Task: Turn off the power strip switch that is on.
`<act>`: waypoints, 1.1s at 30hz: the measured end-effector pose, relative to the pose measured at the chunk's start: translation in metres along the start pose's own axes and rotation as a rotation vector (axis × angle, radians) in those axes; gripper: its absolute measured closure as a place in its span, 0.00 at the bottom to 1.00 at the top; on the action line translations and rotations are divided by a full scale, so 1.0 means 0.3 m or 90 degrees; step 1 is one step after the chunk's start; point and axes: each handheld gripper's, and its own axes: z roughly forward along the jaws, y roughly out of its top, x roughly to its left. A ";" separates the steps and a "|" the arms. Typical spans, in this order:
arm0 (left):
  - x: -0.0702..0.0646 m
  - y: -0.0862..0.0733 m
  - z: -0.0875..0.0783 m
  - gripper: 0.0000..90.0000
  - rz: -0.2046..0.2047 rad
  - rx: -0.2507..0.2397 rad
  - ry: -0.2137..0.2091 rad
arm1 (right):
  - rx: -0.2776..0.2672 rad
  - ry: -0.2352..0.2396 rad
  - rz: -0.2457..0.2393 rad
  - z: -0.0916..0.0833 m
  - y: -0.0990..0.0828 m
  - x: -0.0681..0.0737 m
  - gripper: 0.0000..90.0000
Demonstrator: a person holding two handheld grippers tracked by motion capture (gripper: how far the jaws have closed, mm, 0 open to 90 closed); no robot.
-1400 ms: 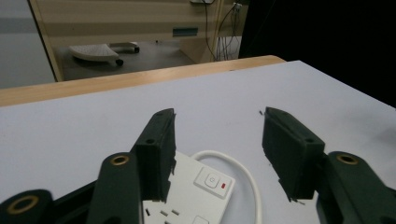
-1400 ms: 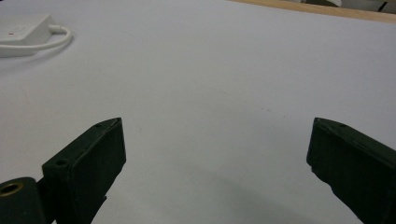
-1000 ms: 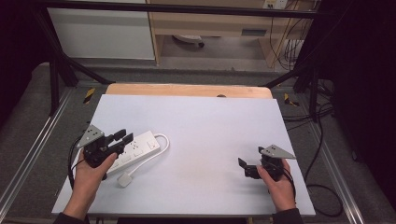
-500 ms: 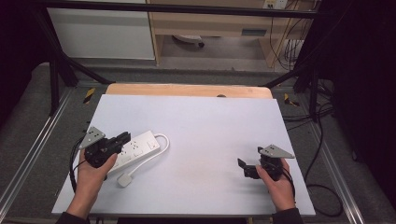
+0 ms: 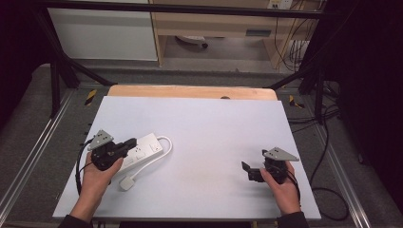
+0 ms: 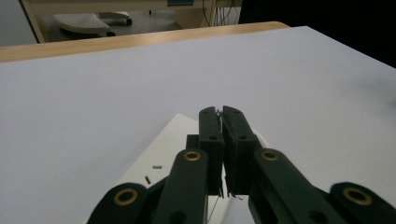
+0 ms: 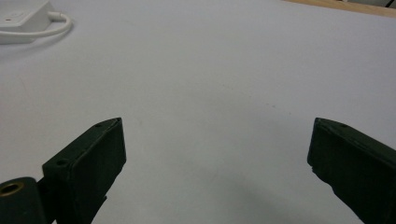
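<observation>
A white power strip (image 5: 148, 145) lies on the left part of the white table (image 5: 214, 123). Its cable loops round to a white plug (image 5: 126, 183) near the front edge. My left gripper (image 5: 129, 143) hovers over the strip's near end, shut with nothing between its jaws. In the left gripper view the closed gripper (image 6: 223, 114) points across the strip (image 6: 163, 154). My right gripper (image 5: 247, 170) rests at the front right, open and empty. In the right gripper view this gripper (image 7: 217, 135) spreads wide over bare table, with the strip (image 7: 21, 18) far off.
A wooden strip (image 5: 190, 91) runs along the table's far edge. Metal frame rails (image 5: 342, 175) flank both sides, and cables (image 5: 328, 118) trail on the floor at the right. Shelving (image 5: 214, 28) stands beyond the table.
My left gripper's jaws have closed together above the power strip and the hand has drawn back slightly. The right gripper has stayed put.
</observation>
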 end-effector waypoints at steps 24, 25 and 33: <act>-0.018 -0.022 0.050 1.00 0.018 0.054 -0.016 | 0.009 -0.004 -0.010 0.005 -0.002 -0.003 0.05; -0.020 -0.023 0.052 1.00 0.019 0.056 -0.017 | 0.009 -0.004 -0.009 0.005 -0.002 -0.003 0.05; -0.025 -0.033 0.065 1.00 0.025 0.085 -0.012 | 0.009 -0.004 -0.010 0.005 -0.002 -0.003 0.05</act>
